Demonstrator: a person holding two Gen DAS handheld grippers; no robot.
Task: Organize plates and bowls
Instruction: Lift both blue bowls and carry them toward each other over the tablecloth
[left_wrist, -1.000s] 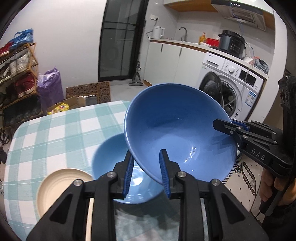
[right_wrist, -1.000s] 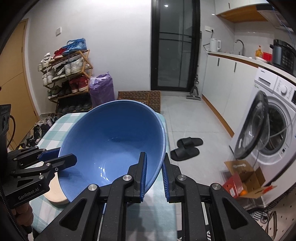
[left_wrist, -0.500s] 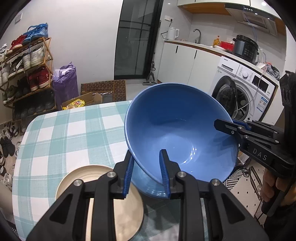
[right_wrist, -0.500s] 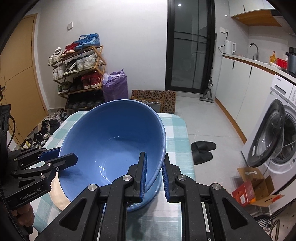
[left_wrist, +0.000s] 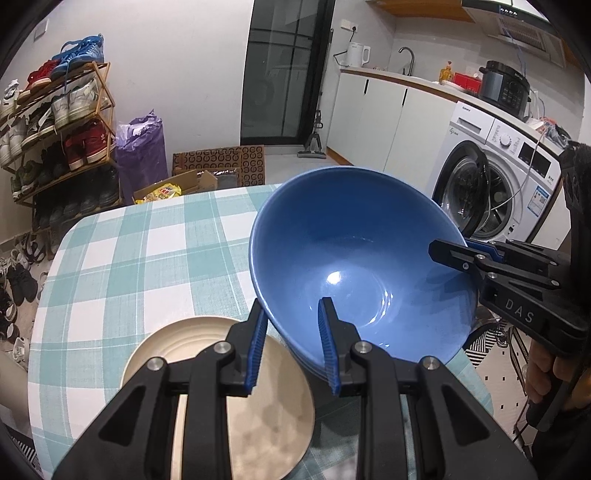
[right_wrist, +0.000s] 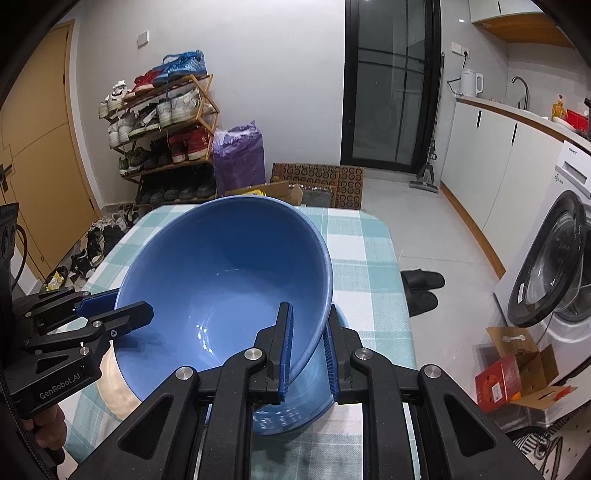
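Observation:
A large blue bowl hangs tilted over the checked table, gripped at opposite sides of its rim. My left gripper is shut on the near rim, and it shows at the left edge of the right wrist view. My right gripper is shut on the other side, seen from the left wrist view. A second blue bowl sits right beneath, mostly hidden; I cannot tell whether they touch. A cream plate lies on the table beside them.
The table has a teal-and-white checked cloth and rounded edges. A washing machine with its door open stands to the right. A shoe rack, cardboard boxes and slippers are on the floor around.
Both grippers carried the blue bowl sideways and down over the lower blue bowl, which is now almost covered. More of the cream plate has come into view.

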